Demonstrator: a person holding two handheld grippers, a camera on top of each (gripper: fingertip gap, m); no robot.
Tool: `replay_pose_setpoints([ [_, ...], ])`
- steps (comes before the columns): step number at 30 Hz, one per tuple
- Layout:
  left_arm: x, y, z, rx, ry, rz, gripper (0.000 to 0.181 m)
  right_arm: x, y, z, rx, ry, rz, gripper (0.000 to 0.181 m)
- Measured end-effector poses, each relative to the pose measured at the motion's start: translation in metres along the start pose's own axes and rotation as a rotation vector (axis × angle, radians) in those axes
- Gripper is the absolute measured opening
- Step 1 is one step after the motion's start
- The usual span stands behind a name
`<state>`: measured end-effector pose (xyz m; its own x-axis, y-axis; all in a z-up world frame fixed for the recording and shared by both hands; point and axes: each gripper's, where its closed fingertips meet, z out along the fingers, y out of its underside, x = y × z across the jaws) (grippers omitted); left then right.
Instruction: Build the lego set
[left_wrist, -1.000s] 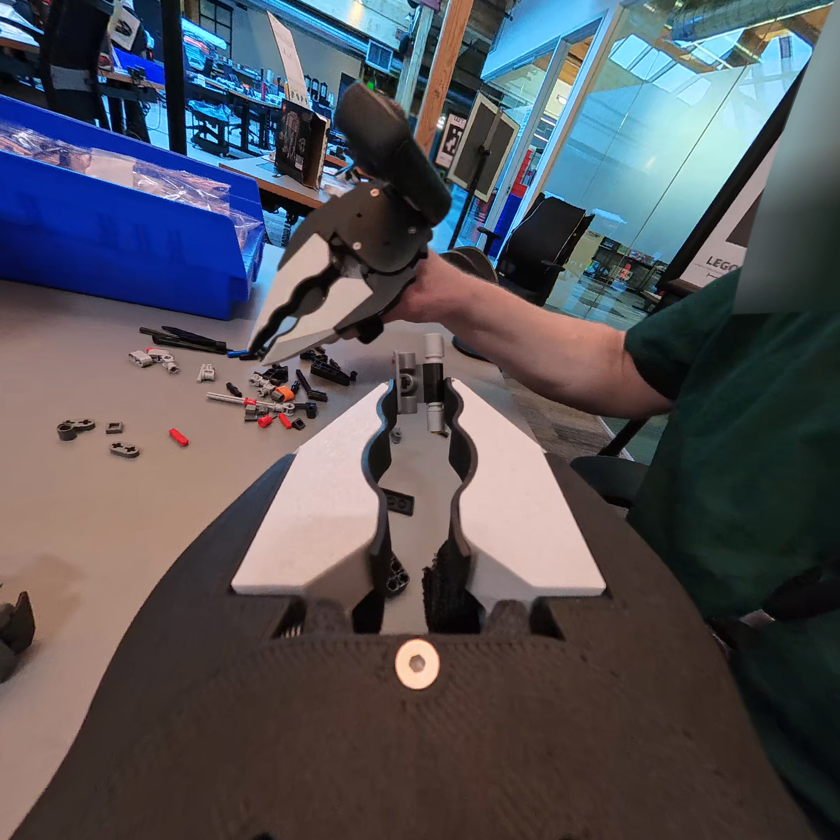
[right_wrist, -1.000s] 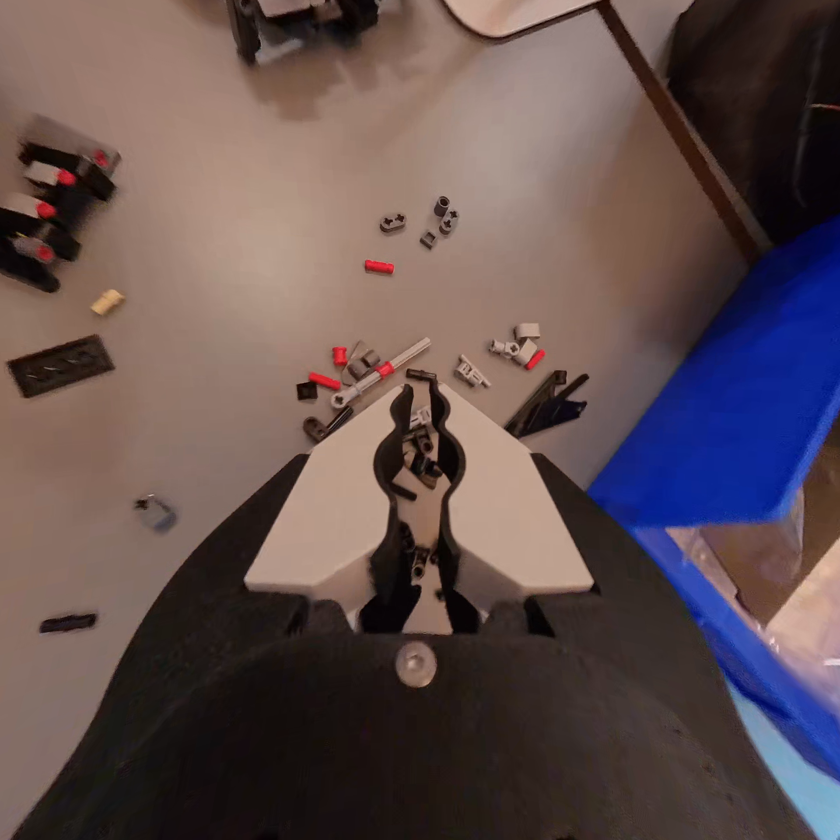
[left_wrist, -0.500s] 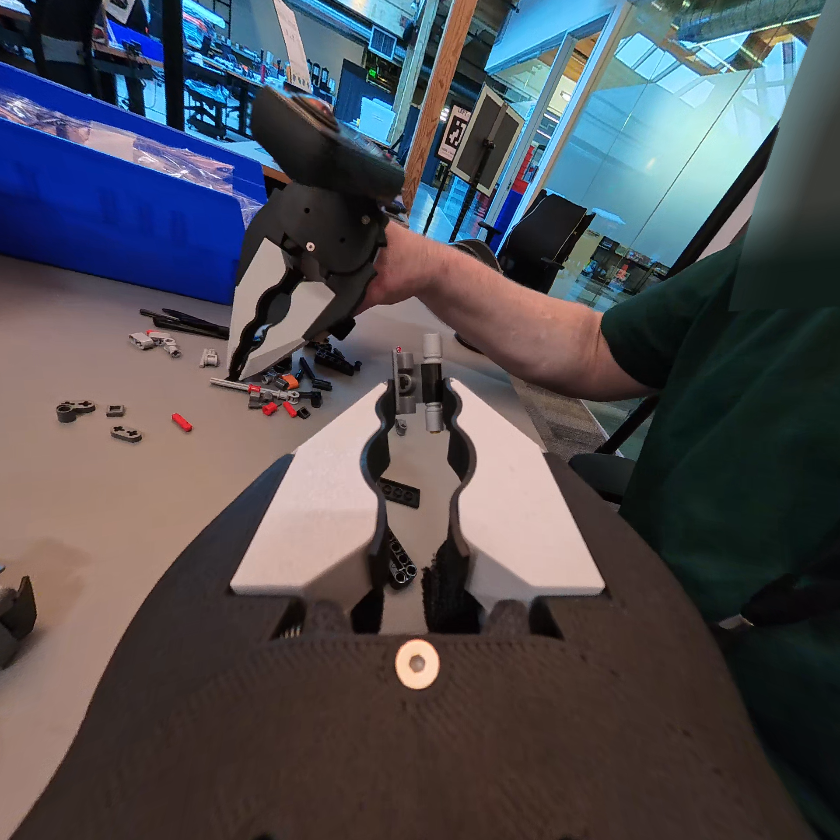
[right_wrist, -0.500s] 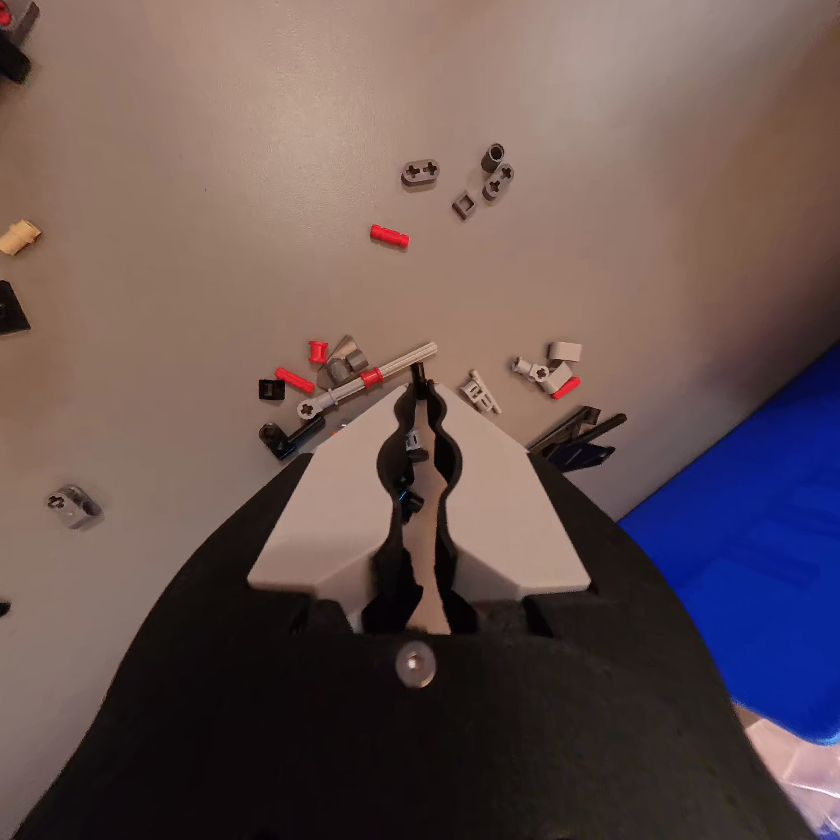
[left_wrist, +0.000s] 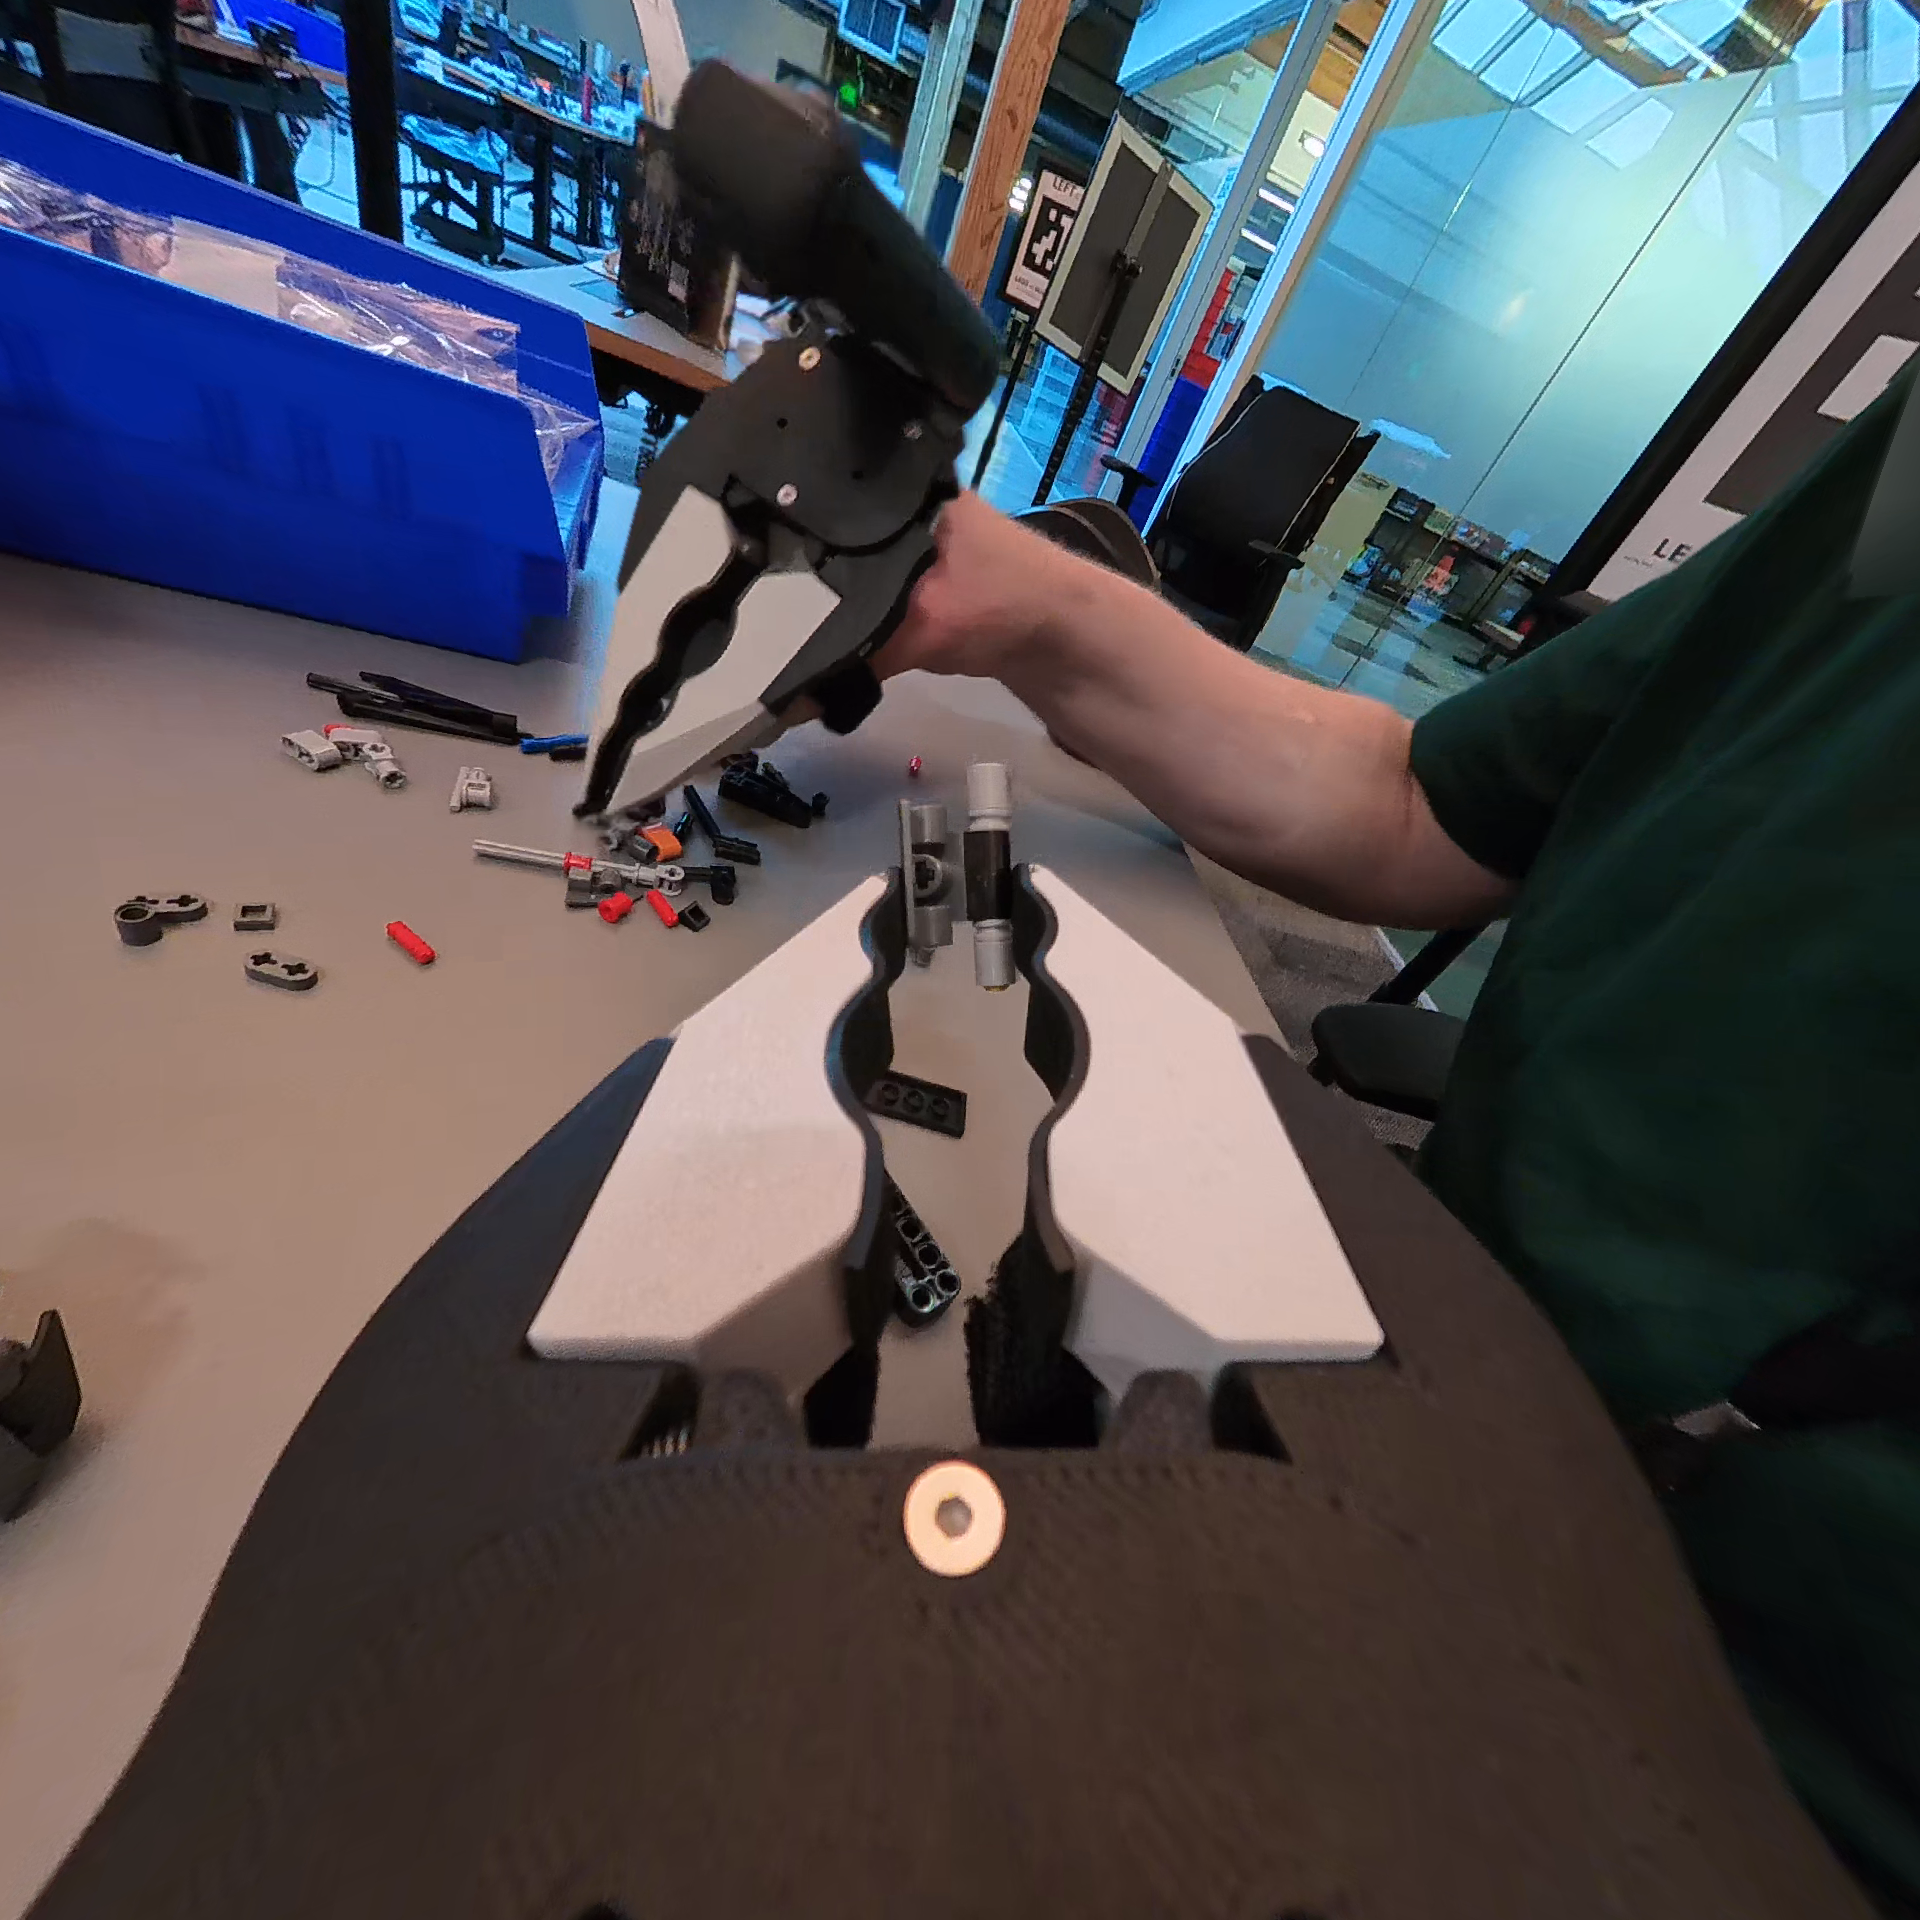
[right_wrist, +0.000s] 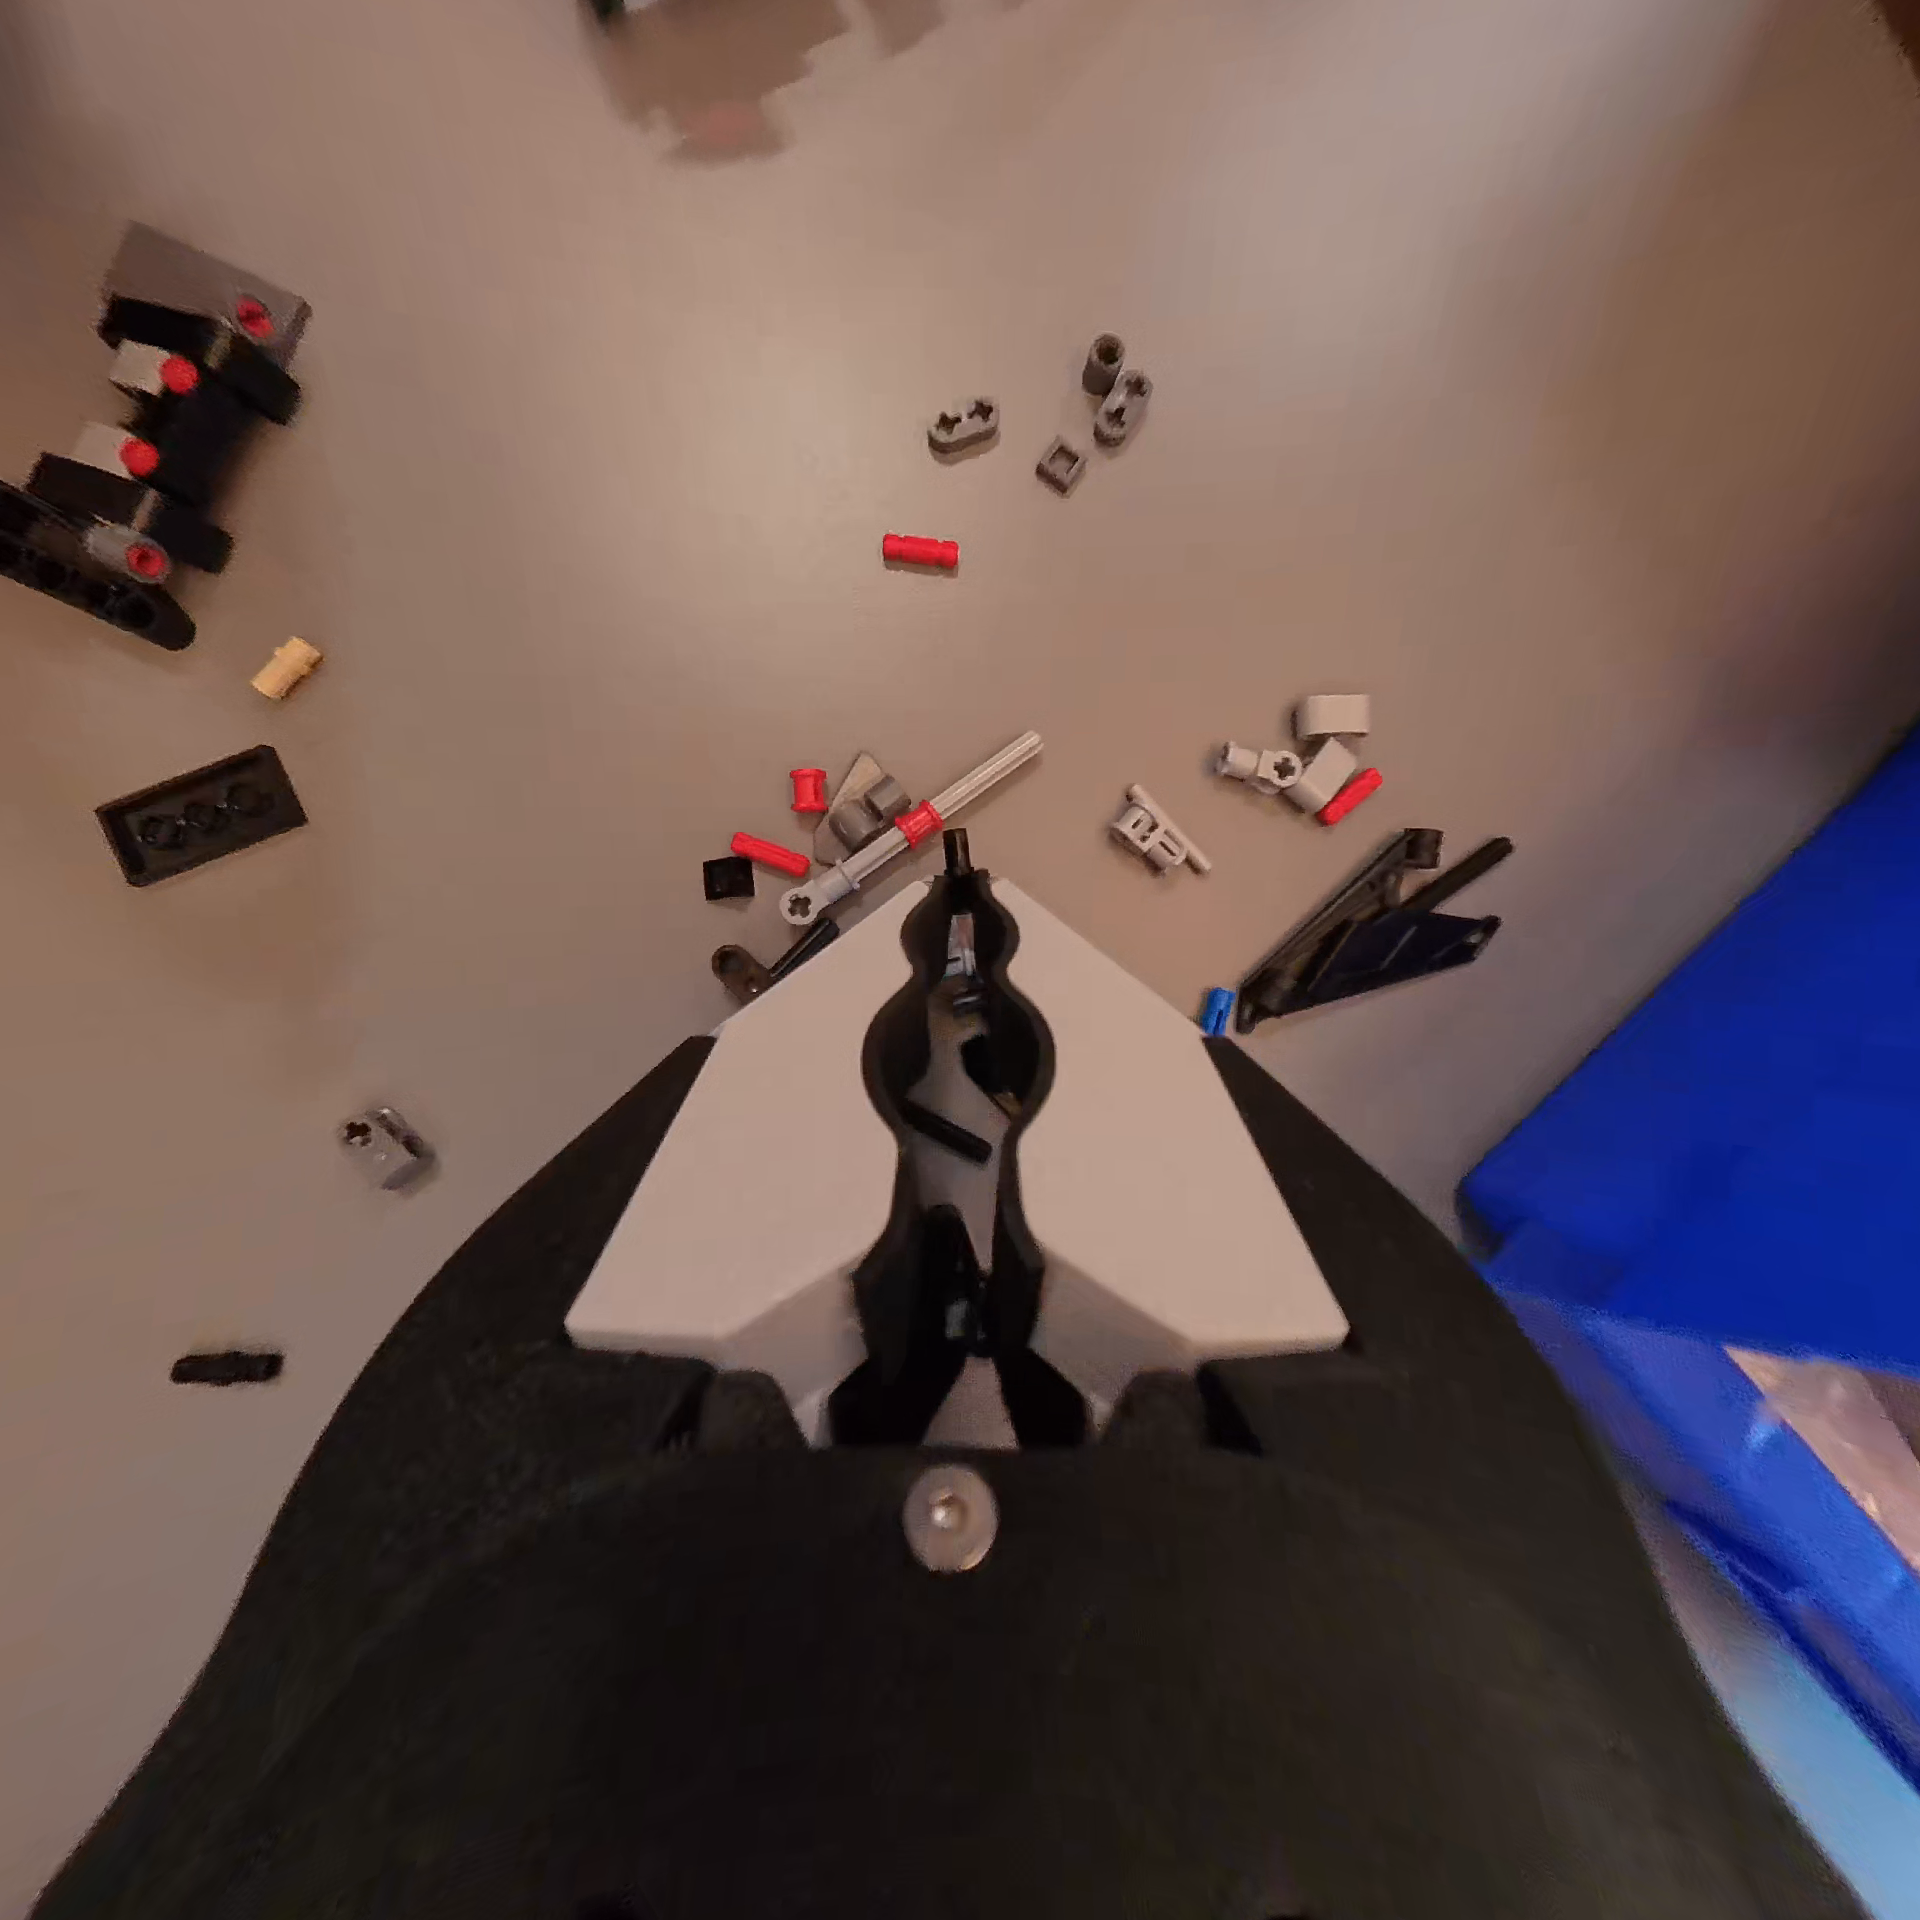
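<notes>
My left gripper (left_wrist: 956, 894) is shut on a small grey-and-black lego sub-assembly (left_wrist: 961, 862), held upright above the grey table (left_wrist: 312, 1122). My right gripper (right_wrist: 956, 883) is shut on a small black pin (right_wrist: 954, 850) that sticks out past its tips, just above the pile of loose pieces (right_wrist: 862, 831). The right gripper also shows in the left wrist view (left_wrist: 601, 805), tips down over the same pile (left_wrist: 655, 862). A partly built black, grey and red assembly (right_wrist: 156, 447) lies at the far left.
A blue bin (right_wrist: 1714, 1091) stands at the right, also in the left wrist view (left_wrist: 260, 436). Loose parts are scattered about: a grey axle (right_wrist: 935, 800), a red pin (right_wrist: 920, 551), a black plate (right_wrist: 203, 816), black panels (right_wrist: 1371, 935). A person's arm (left_wrist: 1195, 727) holds the right gripper. My right fingertips sit around 15 centimetres from my left ones. About 11 centimetres separates my left fingertips from the black plate (right_wrist: 203, 816). Seen from the left wrist view (left_wrist: 915, 1101) as well.
My right gripper came down onto the pile, shut on the black pin and rose a little with it. My left gripper has stayed put with its sub-assembly.
</notes>
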<state>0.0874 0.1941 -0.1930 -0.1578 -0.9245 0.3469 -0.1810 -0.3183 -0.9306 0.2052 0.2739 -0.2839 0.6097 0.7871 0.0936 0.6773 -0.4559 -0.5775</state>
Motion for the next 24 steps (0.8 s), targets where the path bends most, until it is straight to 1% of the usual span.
replay_pose_setpoints([
  [3, -0.003, 0.009, 0.002, -0.061, -0.022, 0.017, 0.018, -0.009, -0.009, -0.013, 0.069, 0.008, -0.004, 0.001],
  [7, -0.003, 0.024, 0.006, -0.161, -0.044, 0.064, 0.018, -0.027, -0.014, -0.025, 0.111, -0.007, -0.018, 0.002],
  [10, -0.003, 0.032, 0.01, -0.206, -0.043, 0.068, 0.018, -0.043, -0.019, -0.032, 0.15, -0.028, -0.022, 0.002],
  [16, -0.001, 0.038, 0.013, -0.234, -0.028, 0.064, 0.018, -0.075, -0.027, -0.042, 0.205, -0.06, -0.044, 0.002],
  [24, 0.008, 0.05, 0.018, -0.316, -0.002, 0.091, 0.018, -0.105, -0.024, -0.049, 0.207, -0.087, -0.06, 0.002],
])
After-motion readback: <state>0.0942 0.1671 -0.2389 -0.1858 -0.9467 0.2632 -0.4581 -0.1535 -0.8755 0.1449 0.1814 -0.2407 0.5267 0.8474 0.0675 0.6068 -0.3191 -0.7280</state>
